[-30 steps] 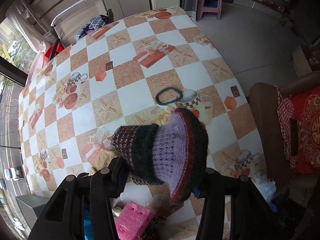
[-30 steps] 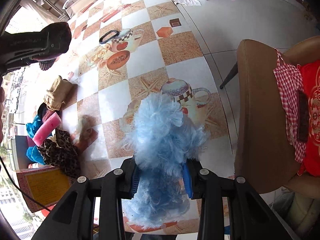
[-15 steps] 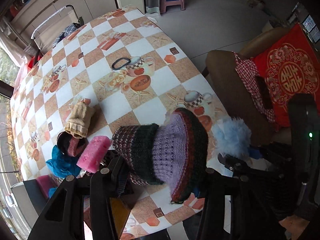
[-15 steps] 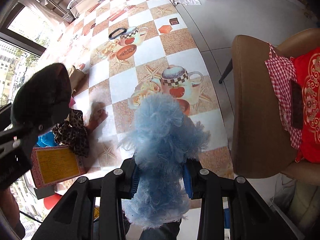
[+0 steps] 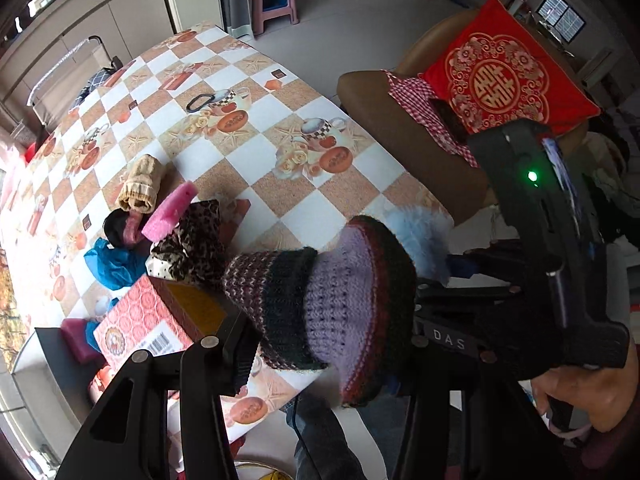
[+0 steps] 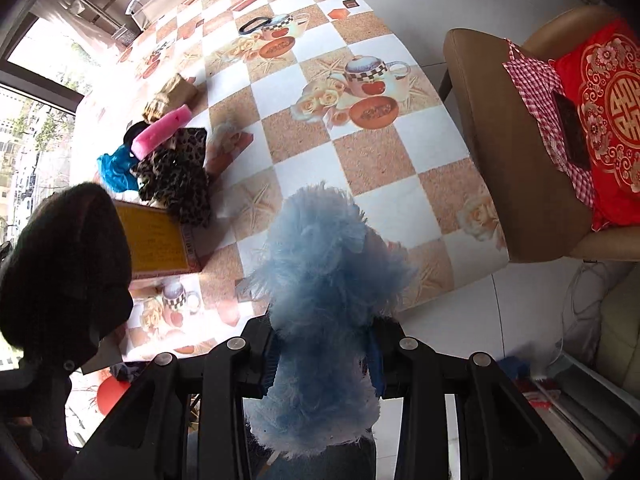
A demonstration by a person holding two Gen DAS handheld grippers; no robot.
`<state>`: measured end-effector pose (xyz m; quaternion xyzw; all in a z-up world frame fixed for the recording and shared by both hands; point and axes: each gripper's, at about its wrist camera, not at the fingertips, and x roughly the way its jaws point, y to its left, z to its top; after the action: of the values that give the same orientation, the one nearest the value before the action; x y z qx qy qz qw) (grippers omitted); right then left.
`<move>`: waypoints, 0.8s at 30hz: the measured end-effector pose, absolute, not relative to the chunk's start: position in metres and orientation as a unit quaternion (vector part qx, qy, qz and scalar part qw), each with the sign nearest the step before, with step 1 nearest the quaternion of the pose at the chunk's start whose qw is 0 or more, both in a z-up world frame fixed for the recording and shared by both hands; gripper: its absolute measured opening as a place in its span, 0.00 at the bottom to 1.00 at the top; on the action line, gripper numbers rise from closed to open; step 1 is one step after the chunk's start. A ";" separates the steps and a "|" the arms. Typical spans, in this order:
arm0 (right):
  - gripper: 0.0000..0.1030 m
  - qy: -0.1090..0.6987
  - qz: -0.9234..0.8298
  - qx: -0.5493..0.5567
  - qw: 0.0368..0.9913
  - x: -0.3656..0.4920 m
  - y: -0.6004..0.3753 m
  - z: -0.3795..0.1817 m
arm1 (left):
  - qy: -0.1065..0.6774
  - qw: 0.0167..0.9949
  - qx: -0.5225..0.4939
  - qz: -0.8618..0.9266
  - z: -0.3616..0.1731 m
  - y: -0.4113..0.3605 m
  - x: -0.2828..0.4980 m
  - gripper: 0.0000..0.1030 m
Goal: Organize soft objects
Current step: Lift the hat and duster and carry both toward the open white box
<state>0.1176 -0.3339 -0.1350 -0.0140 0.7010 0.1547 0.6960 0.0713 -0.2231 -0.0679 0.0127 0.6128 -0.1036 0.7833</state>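
Both hands are busy right now. Left hand-held gripper (image 5: 320,344) is clamped on a striped knitted piece of purple, dark green & maroon wool (image 5: 320,300), held up in the air over the near edge of the worktop (image 5: 320,184). Right hand-held gripper (image 6: 324,356) is squeezed narrow on a fluffy pale-blue furry bundle (image 6: 324,280), also lifted clear, near the worktop's front edge.

So two soft things are picked up, neither put anywhere yet; can't tell where they're meant to go, no bin or basket shows for sure.

Plenty left on the worktop: a leopard-print fabric piece (image 6: 176,172) lying against a pink & yellow cardboard box (image 6: 160,240), a pink foam sponge (image 6: 162,134) resting on top of the pile, a bright blue crumpled cloth (image 6: 116,168) just beside it, a rolled beige sock-like item (image 6: 168,96) a bit further back, plus a small black soft thing (image 5: 114,228) w/ pink inside.

I'd say early-to-mid: approx. five soft pieces still loose in a heap, nothing visibly sorted
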 end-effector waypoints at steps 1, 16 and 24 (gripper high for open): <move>0.36 0.701 0.156 -0.016 0.695 0.111 -0.330 -0.134 | 0.610 0.785 0.015 -0.108 -0.066 -0.221 0.062 0.52; 0.36 0.673 0.245 -0.107 0.689 0.033 -0.229 -0.105 | 0.579 0.814 -0.027 -0.038 -0.042 -0.126 -0.032 0.52; 0.36 0.639 0.316 -0.177 0.679 0.004 -0.166 -0.083 | 0.540 0.835 -0.092 0.062 -0.023 -0.056 -0.068 0.52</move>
<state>0.0044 -0.1659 -0.0835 -0.1767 0.6388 0.3164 0.6787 -0.0676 -0.0556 -0.0234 -0.0920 0.5396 0.0622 0.8346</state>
